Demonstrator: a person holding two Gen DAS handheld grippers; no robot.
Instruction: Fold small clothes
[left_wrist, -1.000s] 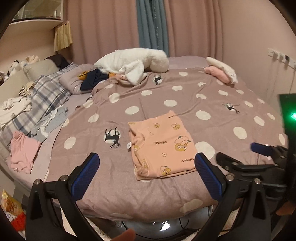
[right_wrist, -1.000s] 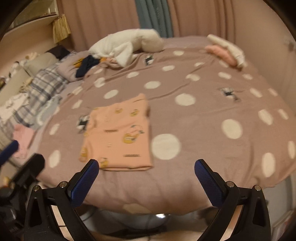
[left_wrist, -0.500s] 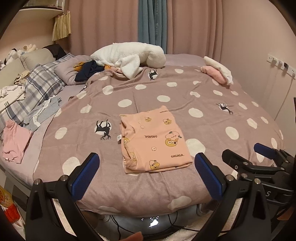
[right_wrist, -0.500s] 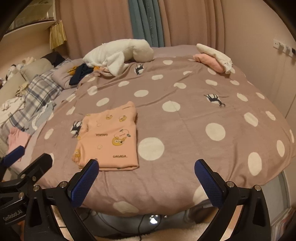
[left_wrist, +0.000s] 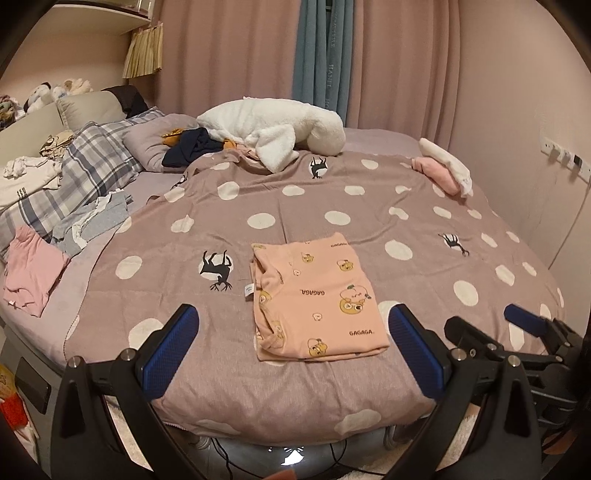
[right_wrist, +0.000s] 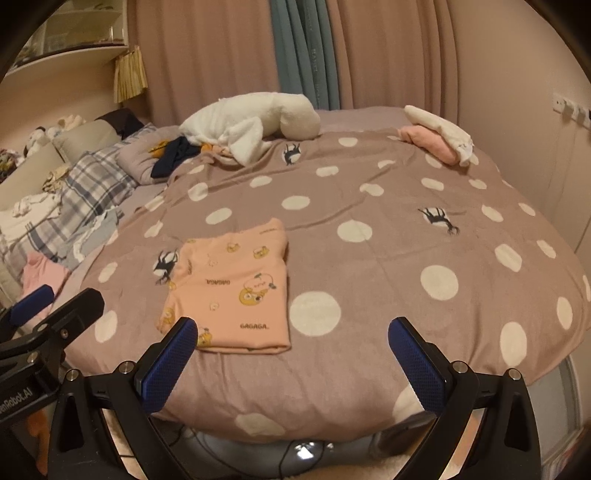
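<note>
- A peach garment, printed with bears, was found folded into a flat rectangle near the front edge of the bed, on a polka-dot cover.
- The left hand-held gripper was held off the bed edge, jaws spread wide, nothing between them. The garment was seen between its blue pads, well beyond them.
- The right hand-held gripper was likewise wide open and empty, its left pad overlapping the garment's near corner in the picture; contact could not be confirmed and was judged unlikely.
- Handling, as judged: thin knit, light, soft and limp, not fragile. The layers would be expected to slide apart if only the top one were pinched. The full stack was thought best taken at the near folded edge or at both near corners, one gripper to each.
- The garment's left side was noted as looser, with bunched layers and a small white tag sticking out; a poor place for a hold.
- Left view only: the tag and the bunched layers shown clearly, and the right gripper at the right margin.
- Right view only: the left gripper at the left margin, and more of the cover to the right of the garment.
- A pink cloth and grey cloth were seen unfolded at the bed's left side, possibly next in line.
</note>
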